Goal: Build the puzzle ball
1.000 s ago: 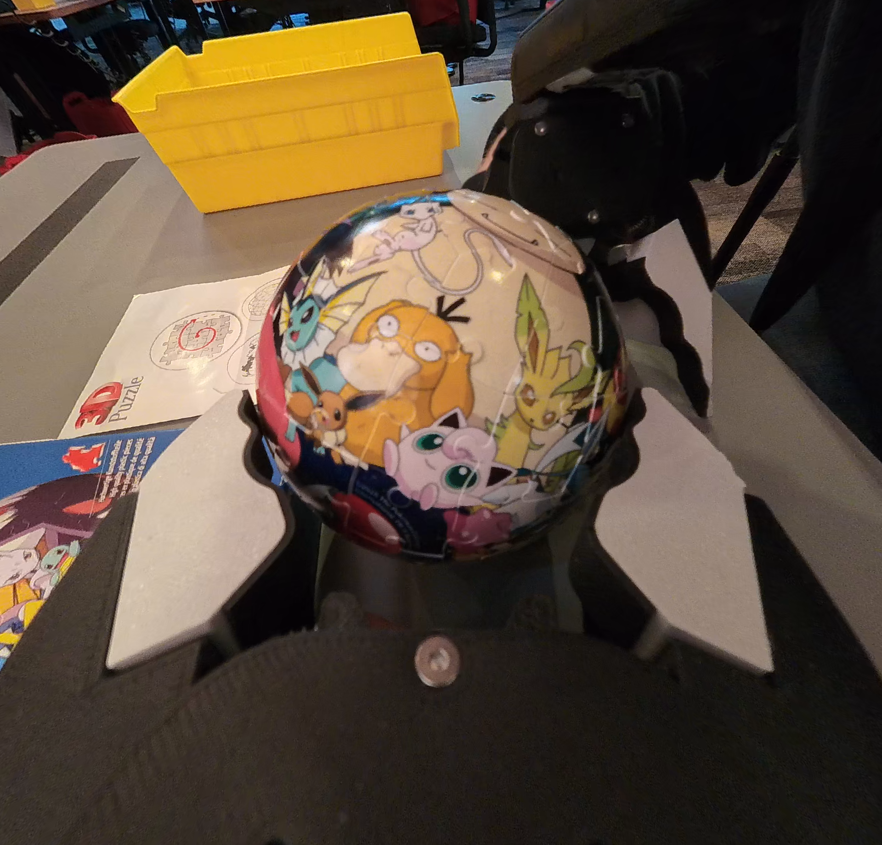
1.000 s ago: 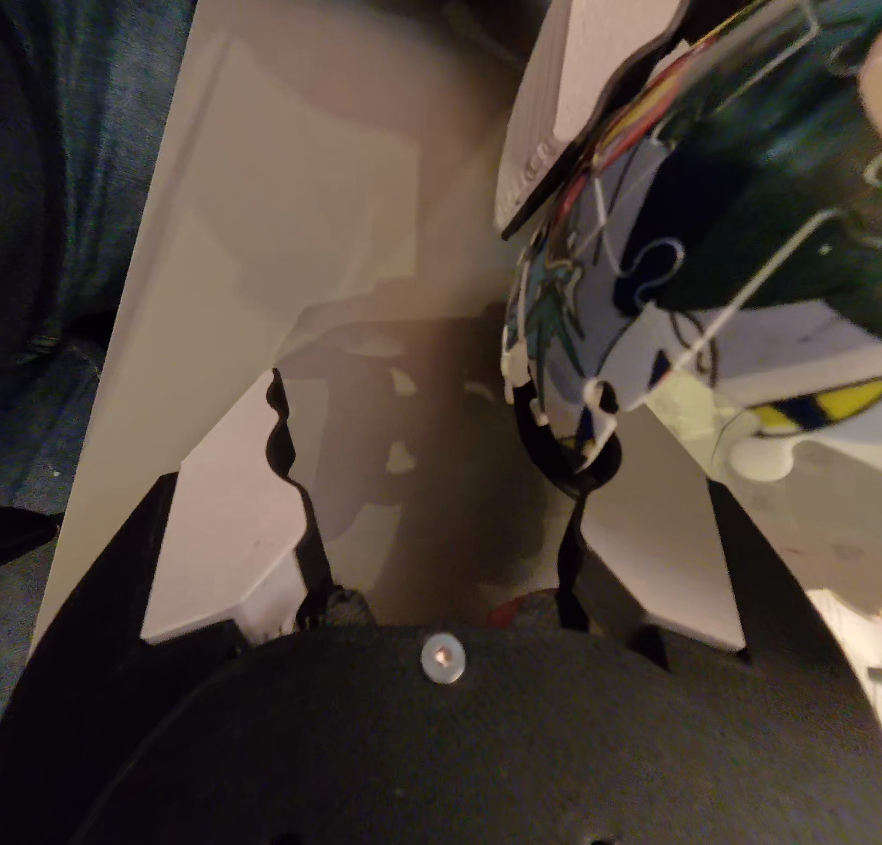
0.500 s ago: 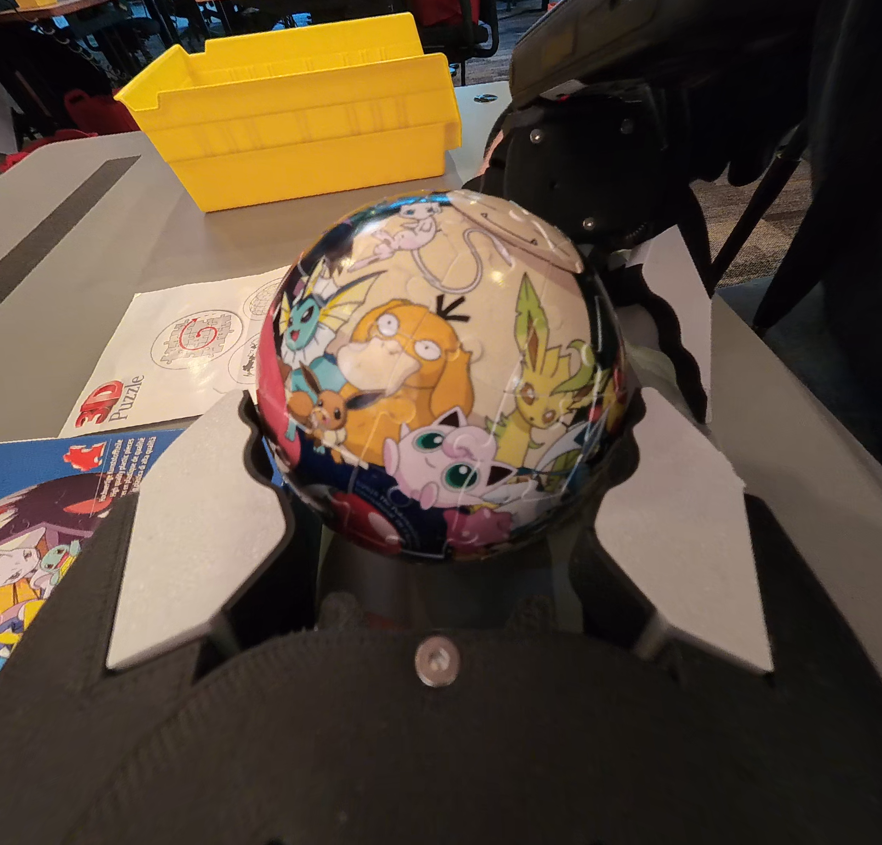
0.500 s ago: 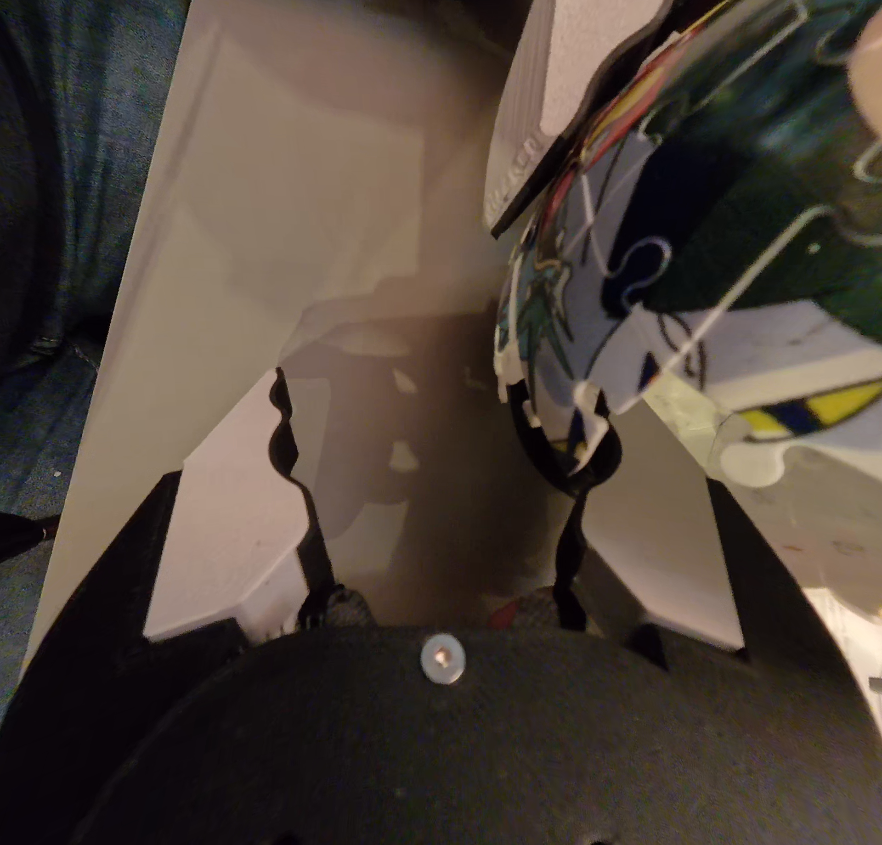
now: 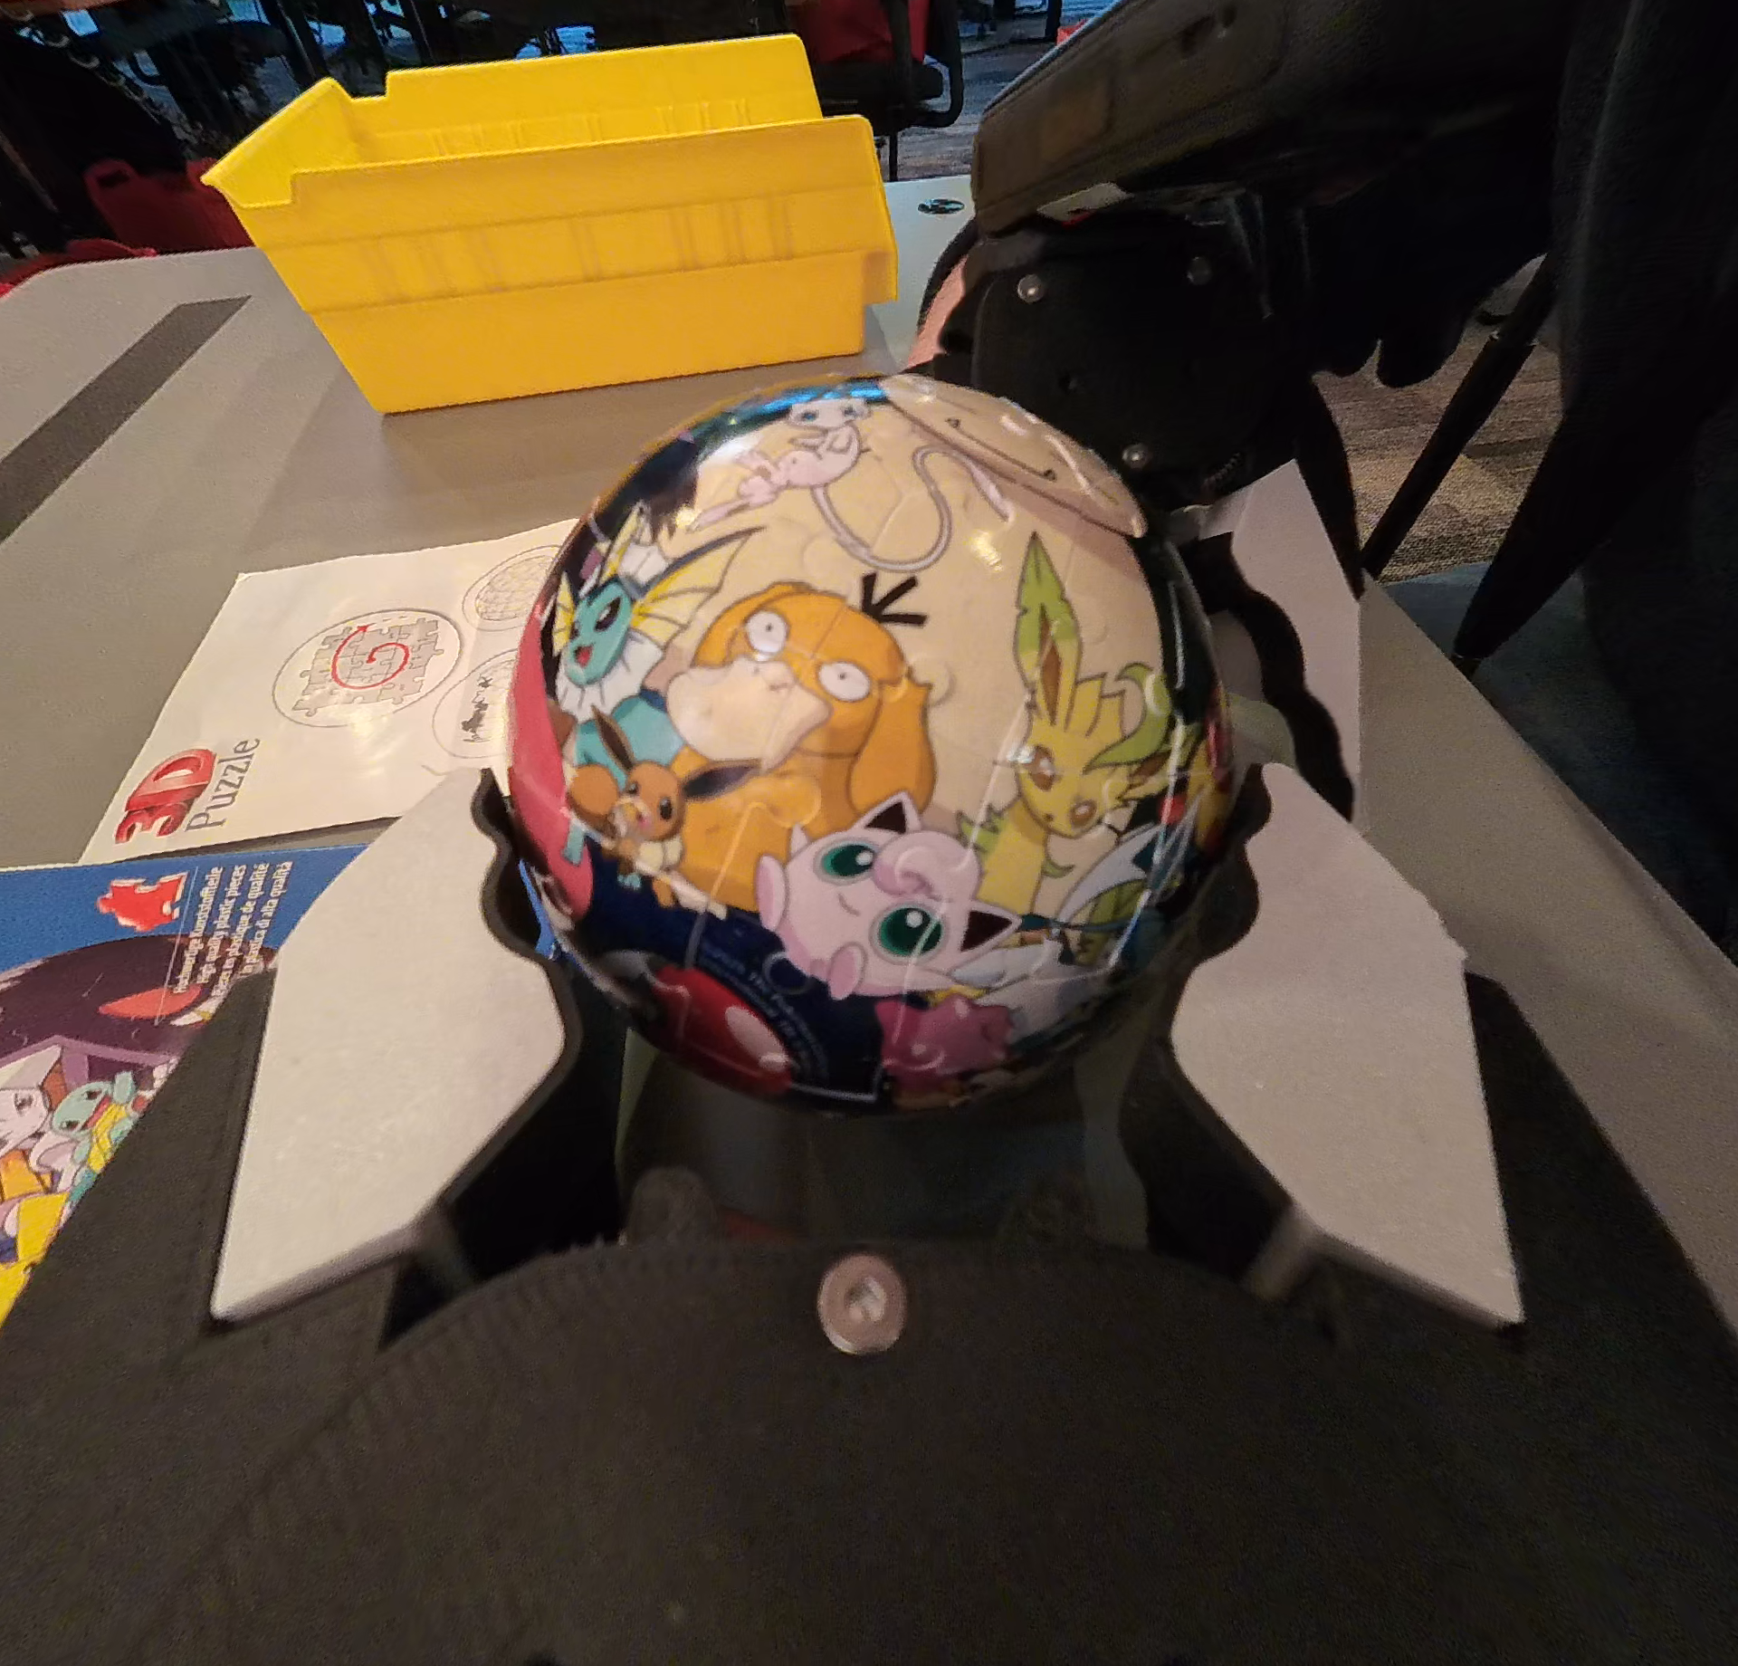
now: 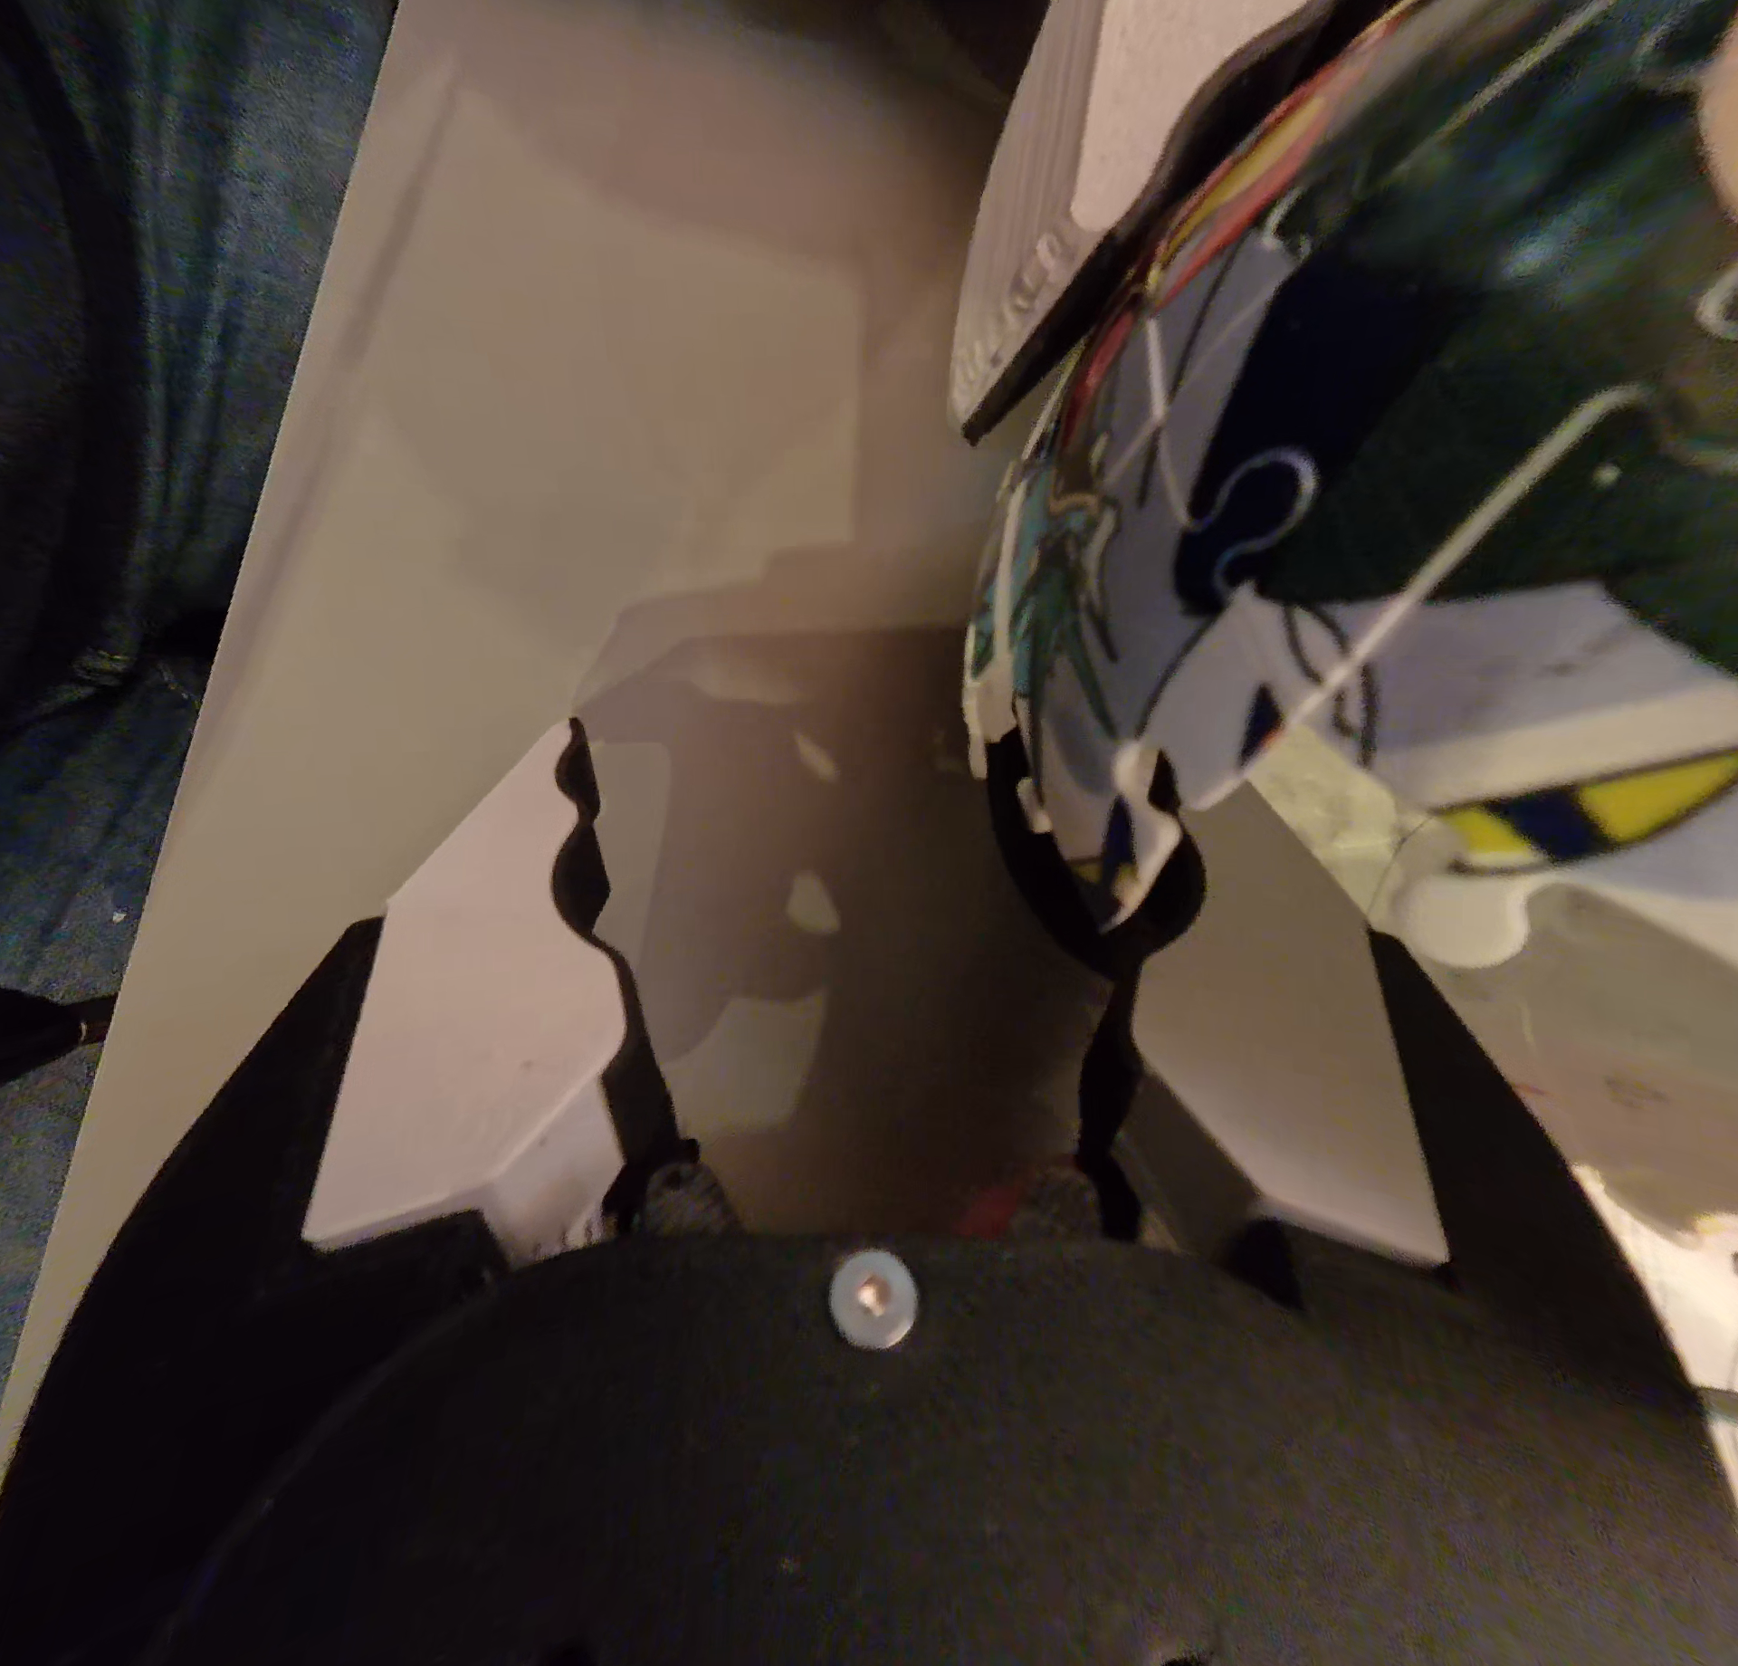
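Note:
The puzzle ball, printed with cartoon creatures, sits between the two white fingers of my left gripper, which is shut on it above the grey table. My right gripper is behind the ball at its upper right, its fingers reaching down along the far side. In the right wrist view my right gripper is open with nothing between its jaws. The ball fills the right of that view and its jigsaw edge touches the right fingertip. A left gripper finger presses the ball from above.
A yellow bin stands at the back of the table. A white instruction sheet and a blue puzzle box lie at the left. The table edge runs along the right. A person's jeans show beyond the pale table.
The ball stays gripped in my left gripper. My right gripper has shifted slightly along the ball's far side, and the ball sits a little nearer in its view.

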`<move>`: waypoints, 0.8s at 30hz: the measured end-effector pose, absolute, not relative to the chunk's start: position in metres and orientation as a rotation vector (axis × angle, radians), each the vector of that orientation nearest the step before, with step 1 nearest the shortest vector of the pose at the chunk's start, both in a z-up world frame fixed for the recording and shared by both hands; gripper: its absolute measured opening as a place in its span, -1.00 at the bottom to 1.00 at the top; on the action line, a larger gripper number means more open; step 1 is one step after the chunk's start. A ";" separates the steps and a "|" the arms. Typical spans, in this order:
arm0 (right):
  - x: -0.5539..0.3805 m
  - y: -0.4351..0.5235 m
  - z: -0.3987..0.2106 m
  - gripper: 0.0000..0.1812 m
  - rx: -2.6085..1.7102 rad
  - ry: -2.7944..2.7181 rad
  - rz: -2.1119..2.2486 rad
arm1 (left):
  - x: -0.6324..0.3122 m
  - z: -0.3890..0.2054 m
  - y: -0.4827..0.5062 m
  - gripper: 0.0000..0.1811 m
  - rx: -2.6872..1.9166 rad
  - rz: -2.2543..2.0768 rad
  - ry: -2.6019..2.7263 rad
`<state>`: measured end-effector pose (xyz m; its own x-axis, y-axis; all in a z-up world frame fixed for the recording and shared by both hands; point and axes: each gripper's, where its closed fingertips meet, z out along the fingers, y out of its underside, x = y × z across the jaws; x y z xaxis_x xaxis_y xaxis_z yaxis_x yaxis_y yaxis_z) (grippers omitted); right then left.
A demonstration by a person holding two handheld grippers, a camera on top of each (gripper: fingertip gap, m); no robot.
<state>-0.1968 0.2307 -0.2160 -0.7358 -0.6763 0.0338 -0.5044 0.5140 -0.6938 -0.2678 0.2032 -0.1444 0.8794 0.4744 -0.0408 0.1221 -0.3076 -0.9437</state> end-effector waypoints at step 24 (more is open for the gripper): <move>-0.237 0.290 -0.181 0.14 -0.522 2.572 -1.288 | -0.268 -0.146 0.203 0.52 -1.893 0.394 -0.453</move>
<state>-0.2374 0.2903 -0.1806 -0.9133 -0.4059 -0.0345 -0.2155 0.5533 -0.8046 -0.2682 0.2029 -0.1465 0.8716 0.4870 -0.0568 0.1237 -0.3305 -0.9357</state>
